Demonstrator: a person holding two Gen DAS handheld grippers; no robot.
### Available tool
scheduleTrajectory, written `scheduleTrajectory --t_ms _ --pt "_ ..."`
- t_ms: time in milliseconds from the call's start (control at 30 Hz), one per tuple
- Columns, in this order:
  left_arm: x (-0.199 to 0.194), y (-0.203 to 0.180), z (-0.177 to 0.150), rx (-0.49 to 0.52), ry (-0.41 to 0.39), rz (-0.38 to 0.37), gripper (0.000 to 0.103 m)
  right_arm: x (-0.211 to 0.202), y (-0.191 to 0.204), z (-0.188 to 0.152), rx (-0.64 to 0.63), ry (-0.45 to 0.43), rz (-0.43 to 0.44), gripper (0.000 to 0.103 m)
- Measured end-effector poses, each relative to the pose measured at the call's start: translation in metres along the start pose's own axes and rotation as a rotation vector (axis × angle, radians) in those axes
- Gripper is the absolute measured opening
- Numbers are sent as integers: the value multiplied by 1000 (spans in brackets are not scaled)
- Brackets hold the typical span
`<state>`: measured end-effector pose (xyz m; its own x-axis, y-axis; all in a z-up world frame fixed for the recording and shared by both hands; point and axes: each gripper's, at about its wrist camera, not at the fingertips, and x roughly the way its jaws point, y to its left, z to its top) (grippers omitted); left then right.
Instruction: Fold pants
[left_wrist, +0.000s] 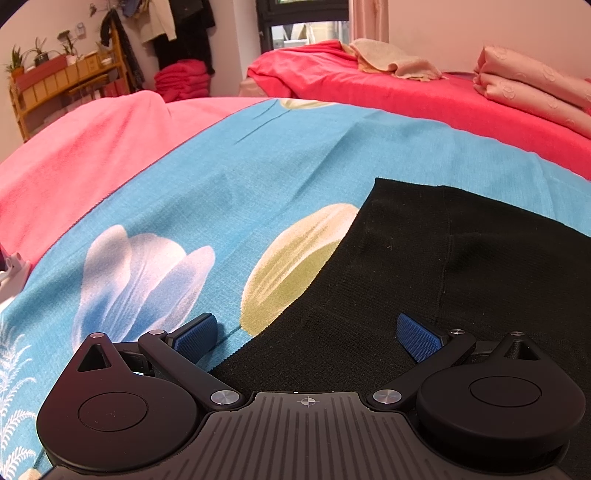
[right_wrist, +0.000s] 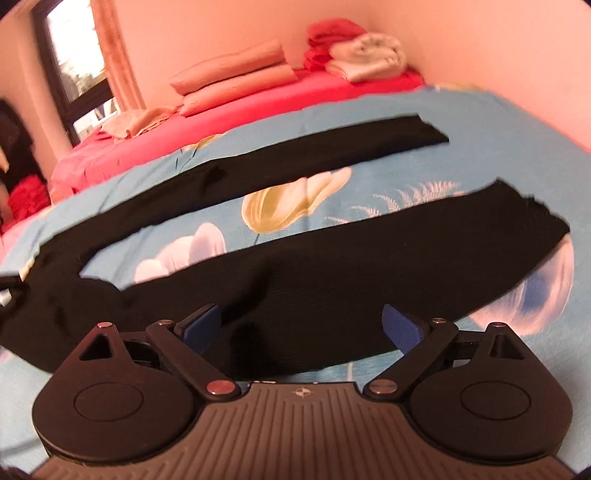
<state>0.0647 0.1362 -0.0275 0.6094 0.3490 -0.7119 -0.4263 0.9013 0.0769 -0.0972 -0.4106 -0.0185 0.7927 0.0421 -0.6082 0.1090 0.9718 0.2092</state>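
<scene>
Left wrist view: black knit pants (left_wrist: 461, 266) are laid flat on the blue flower-printed bedsheet (left_wrist: 221, 177), waist end under the left gripper (left_wrist: 308, 338); its jaws are spread wide, nothing gripped, one blue pad over the sheet, the other over the fabric; folded pink pillows (left_wrist: 532, 85) are seen on the red blanket (left_wrist: 369, 96) behind.
Right wrist view: both pant legs (right_wrist: 332, 236) are spread apart across the sheet; the right gripper (right_wrist: 301, 328) is held over the nearer leg, jaws released, nothing between them; picture blurred.
</scene>
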Motion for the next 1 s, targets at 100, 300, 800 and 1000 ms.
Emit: scheduleTrajectory --t_ms 100,300,800,1000 --pt "-1 0 0 -1 -2 1 103 -5 -10 0 5 -34 -56 92" --pt "0 0 0 -5 -7 0 103 -19 -32 0 141 -89 -130 86" --pt "-2 1 0 -11 -7 -5 103 -26 -12 -2 194 -129 -259 93" --pt "-2 1 0 -10 -7 -5 103 -15 20 -7 39 -77 -166 93"
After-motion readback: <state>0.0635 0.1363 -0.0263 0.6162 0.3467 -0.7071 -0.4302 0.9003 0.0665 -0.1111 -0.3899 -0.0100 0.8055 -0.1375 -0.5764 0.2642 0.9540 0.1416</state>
